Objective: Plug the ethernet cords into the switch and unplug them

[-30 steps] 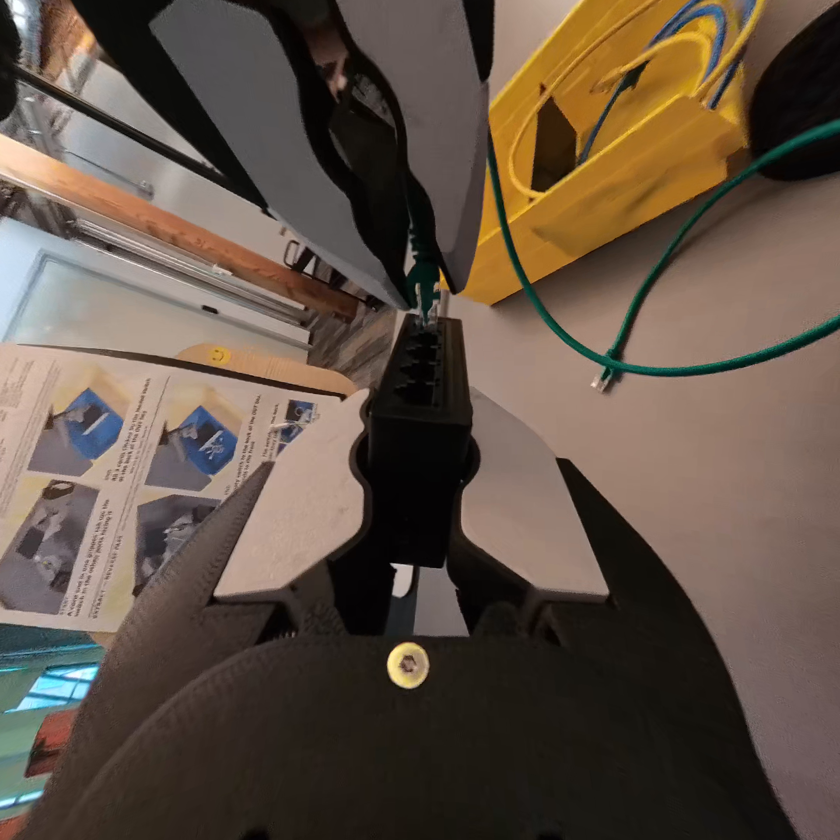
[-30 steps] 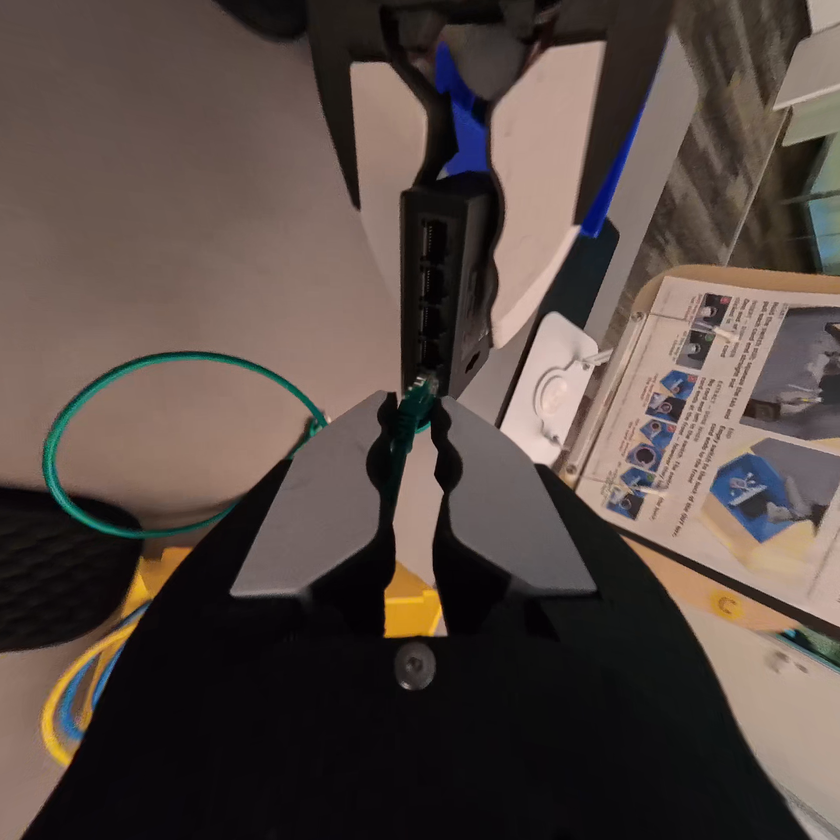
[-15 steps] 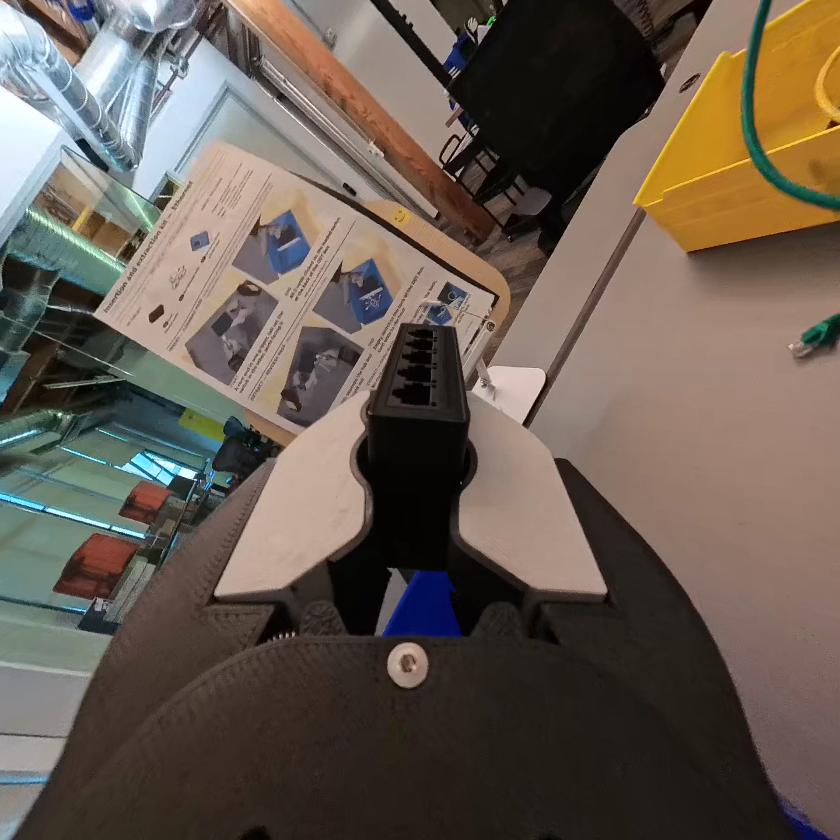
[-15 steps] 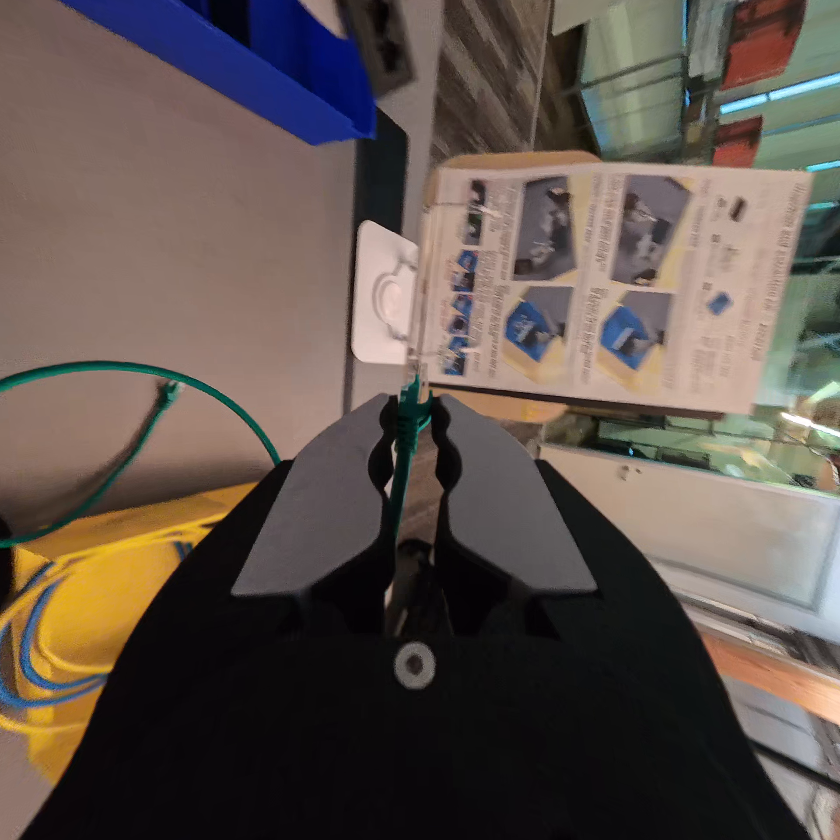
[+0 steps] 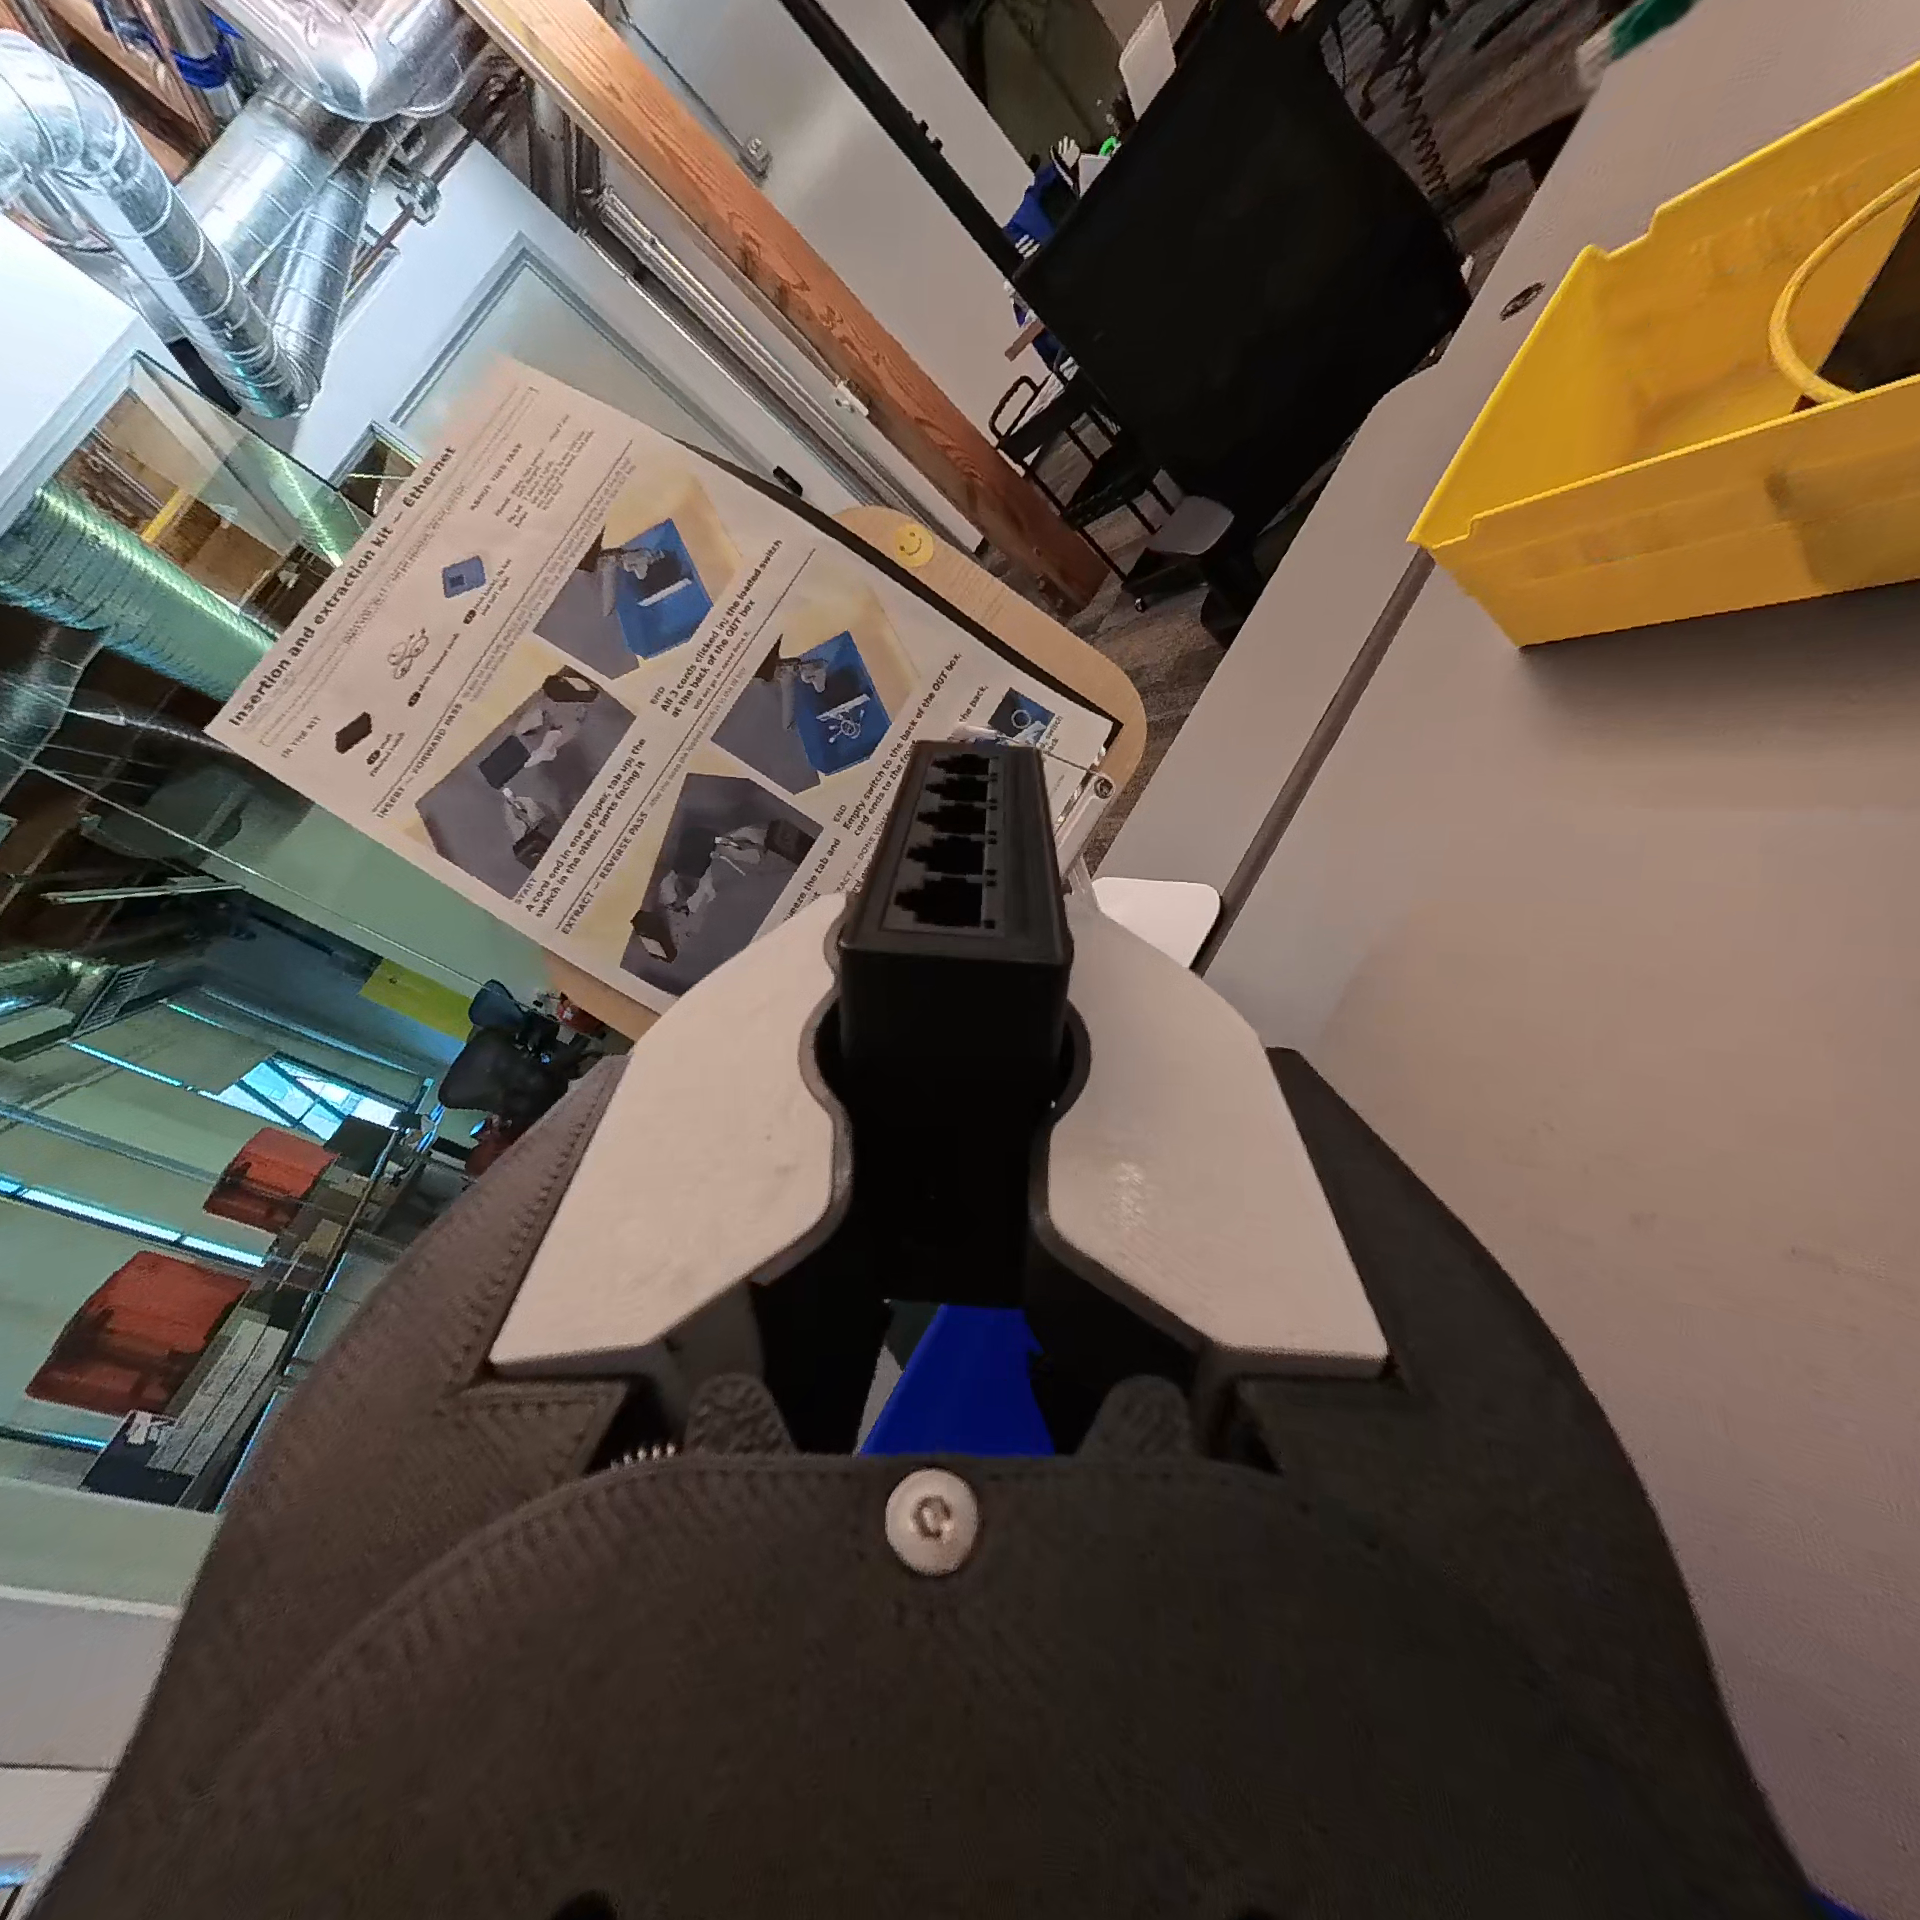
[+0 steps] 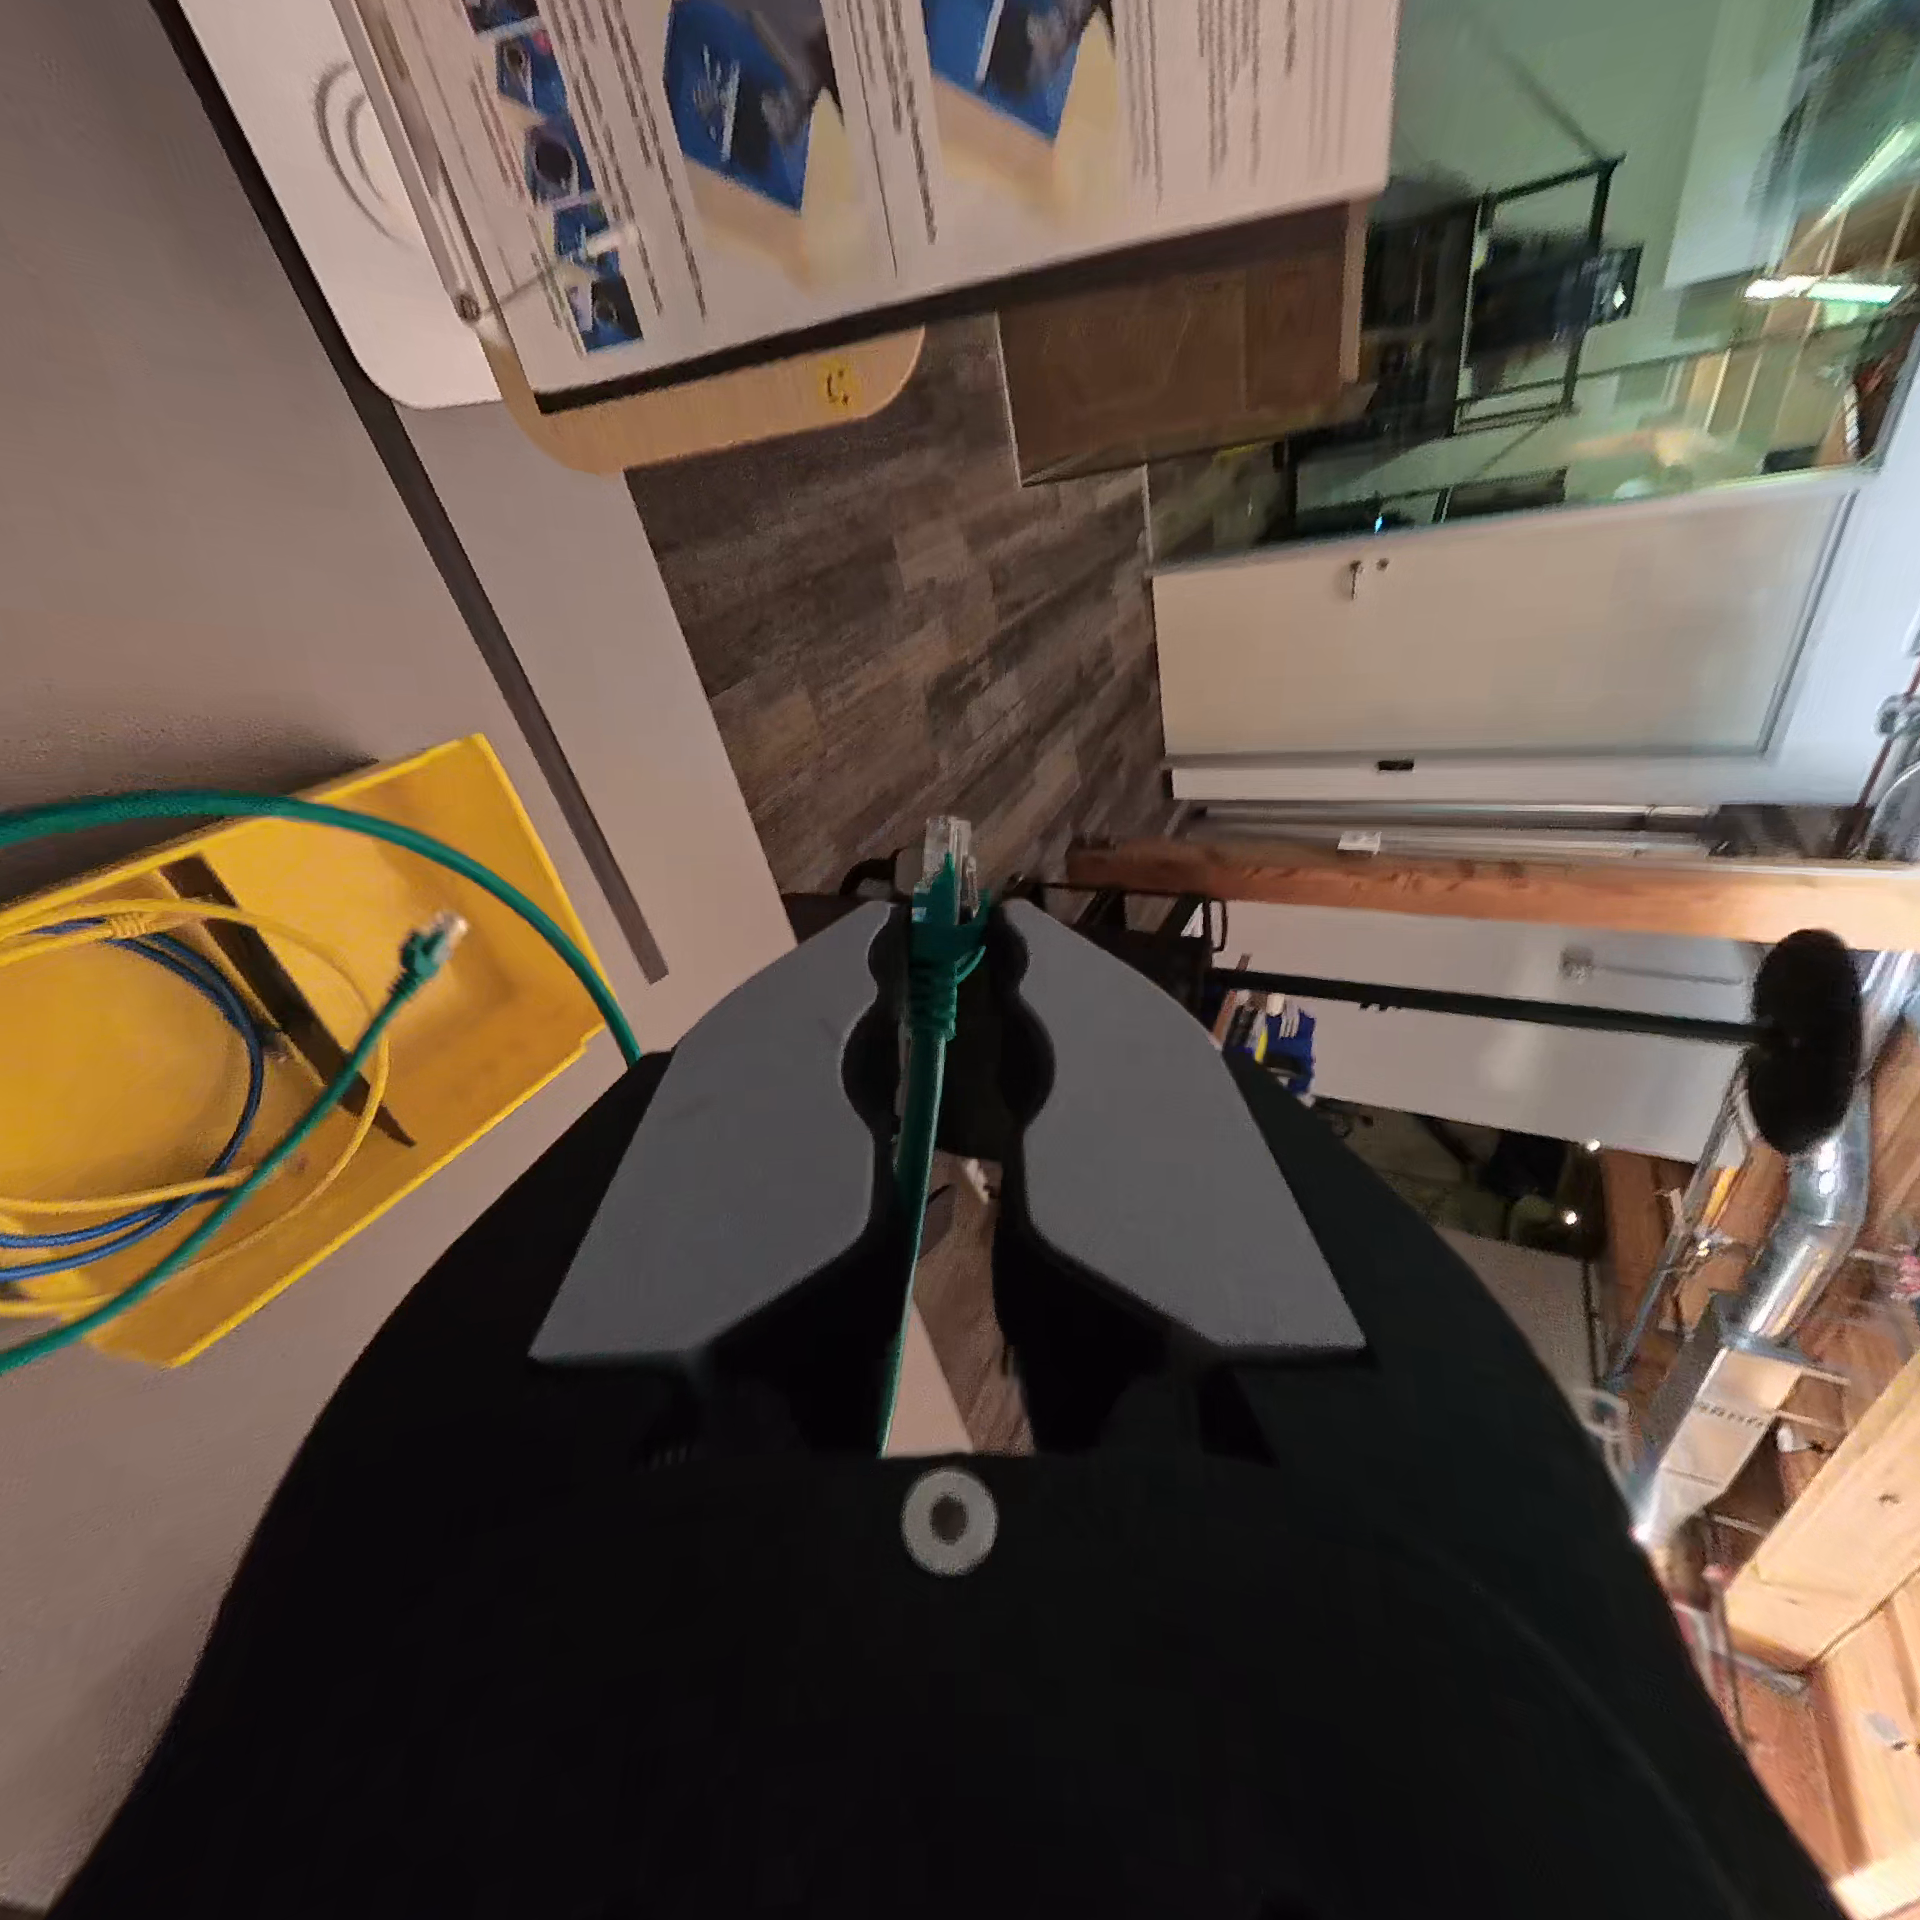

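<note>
A second ago the clear plug of the green ethernet cord sat at the end port of the black plastic five-port switch (image 5: 961,935), with the two tongs nose to nose. Now they are well apart: neither wrist view shows the other tongs, and every port on the switch faces the camera empty. I read this as the unplug just done, so this cord's round is over.

The left tongs (image 5: 951,1049) are clamped on the body of the switch at the centre of the left view, its port row pointing up and away toward the printed instruction sheet on a wooden board (image 5: 665,727) in the middle left. The grey bench (image 5: 1610,1039) fills the right side, with the yellow plastic bin (image 5: 1704,499) at upper right.

The right tongs (image 6: 940,935) are pinching the green ethernet cord (image 6: 920,1091) just behind its boot, the clear plug (image 6: 948,847) jutting past the tips at the centre of the right view. The cord's other end (image 6: 431,940) hangs over the yellow bin at middle left, where a yellow cord (image 6: 208,914) and a blue cord (image 6: 234,1122) lie coiled.

Judging by that, the green cord likely goes to the bin next, and the other cords' turns remain uncertain.
</note>
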